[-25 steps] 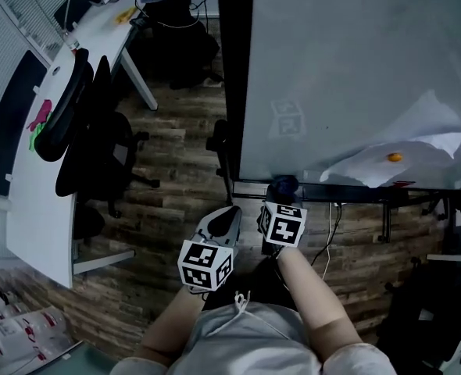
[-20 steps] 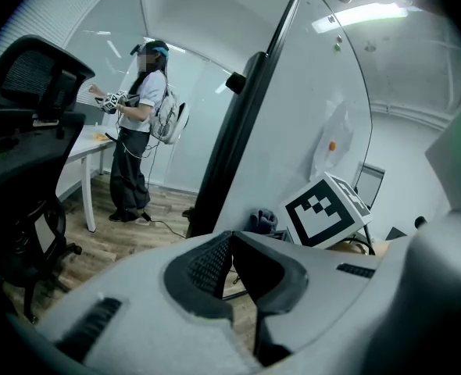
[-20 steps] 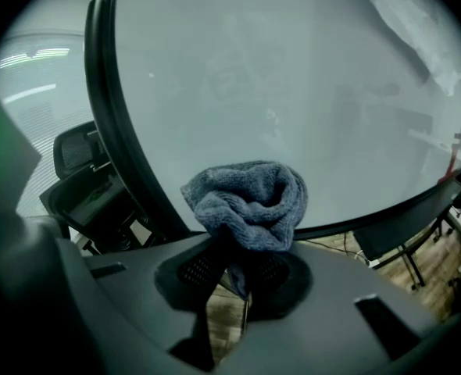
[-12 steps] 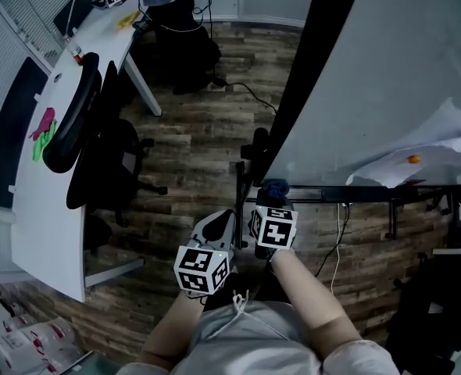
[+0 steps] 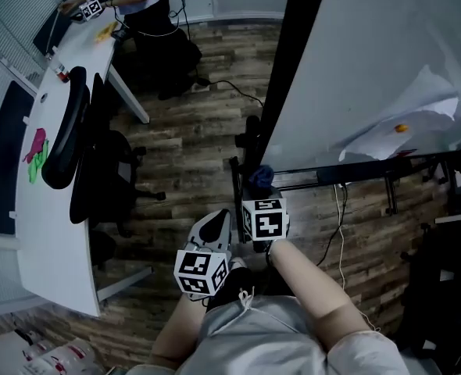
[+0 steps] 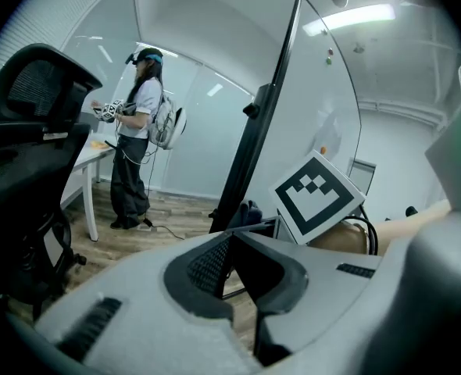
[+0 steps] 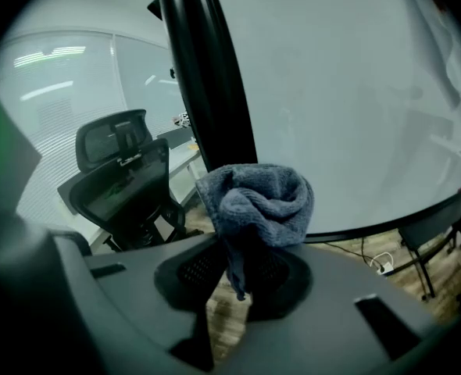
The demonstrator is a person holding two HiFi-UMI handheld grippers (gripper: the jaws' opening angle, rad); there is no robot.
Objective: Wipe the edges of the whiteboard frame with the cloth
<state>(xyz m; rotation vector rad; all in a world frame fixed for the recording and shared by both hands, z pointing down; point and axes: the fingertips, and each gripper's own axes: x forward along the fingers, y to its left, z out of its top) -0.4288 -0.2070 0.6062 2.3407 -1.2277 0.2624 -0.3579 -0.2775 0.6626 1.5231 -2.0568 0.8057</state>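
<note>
Right gripper view: the right hand-held gripper (image 7: 242, 270) is clamping a bunched, fuzzy blue-grey cloth (image 7: 258, 201), which is sitting at the lower corner of the whiteboard's smooth black frame (image 7: 207, 84). The left hand-held gripper (image 6: 230, 244), near the frame, is holding its jaws together, empty.

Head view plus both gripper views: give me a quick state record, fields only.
left gripper: jaws together, empty, held low beside the right
right gripper: shut on cloth
cloth: blue, bunched, at the board's lower left corner
whiteboard frame: black left edge rising behind the cloth; contact unclear
surroundings: office chair, white desk, another person standing at the desk
</note>
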